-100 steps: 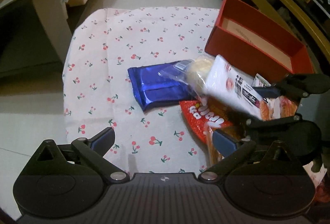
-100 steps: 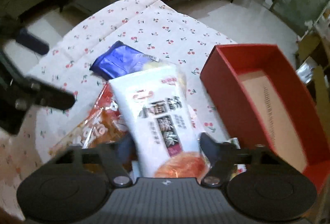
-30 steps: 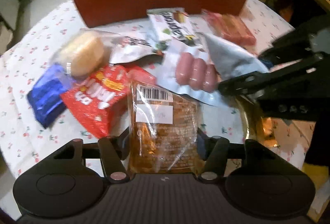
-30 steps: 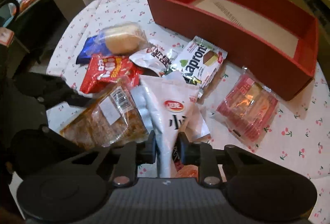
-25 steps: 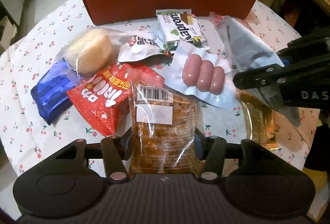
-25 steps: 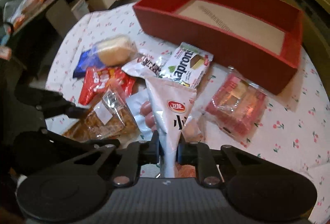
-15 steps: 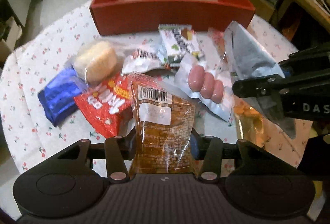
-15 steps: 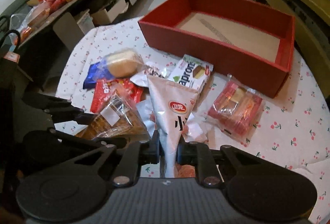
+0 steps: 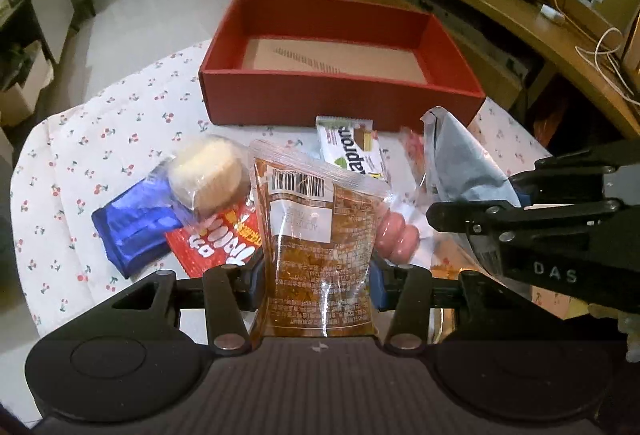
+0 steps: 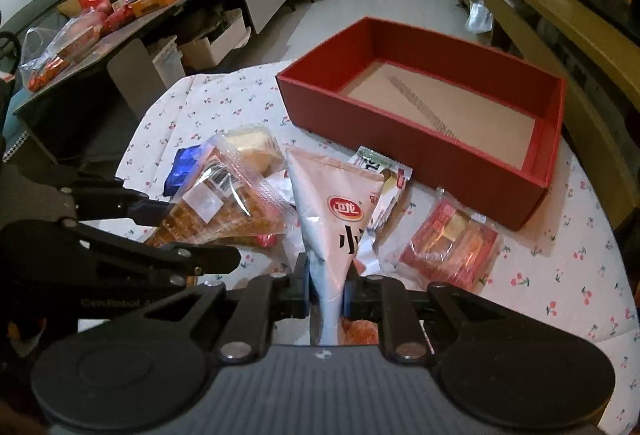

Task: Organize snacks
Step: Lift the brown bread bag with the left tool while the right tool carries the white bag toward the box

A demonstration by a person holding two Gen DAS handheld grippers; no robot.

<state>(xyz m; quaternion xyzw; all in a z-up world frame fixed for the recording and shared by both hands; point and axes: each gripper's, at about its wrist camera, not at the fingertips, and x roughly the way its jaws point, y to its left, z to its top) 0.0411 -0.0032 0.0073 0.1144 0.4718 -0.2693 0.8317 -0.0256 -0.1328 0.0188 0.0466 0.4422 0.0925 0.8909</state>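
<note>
In the left wrist view the left gripper (image 9: 316,277) is clamped on a clear brown pack (image 9: 316,235), which hides much of the red bag (image 9: 216,239) and part of the sausages (image 9: 398,237) behind it. The right gripper comes in from the right edge, cut off, with a grey-backed pouch (image 9: 460,167) in it whose print cannot be read from this side. Behind lie a bun (image 9: 206,177), a blue pack (image 9: 134,223) and a wafer (image 9: 352,153) on the cherry cloth (image 9: 80,155). The red box (image 9: 340,97) beyond holds nothing but its bare brown floor. In the right wrist view the right gripper (image 10: 326,293) is pinched tight on the pouch (image 10: 332,219), its lower end hidden behind the gripper body. The brown pack (image 10: 218,211) is held at left and covers most of the bun (image 10: 254,145). A pink pack (image 10: 450,245) lies near the box (image 10: 420,151), whose inside is empty.
</note>
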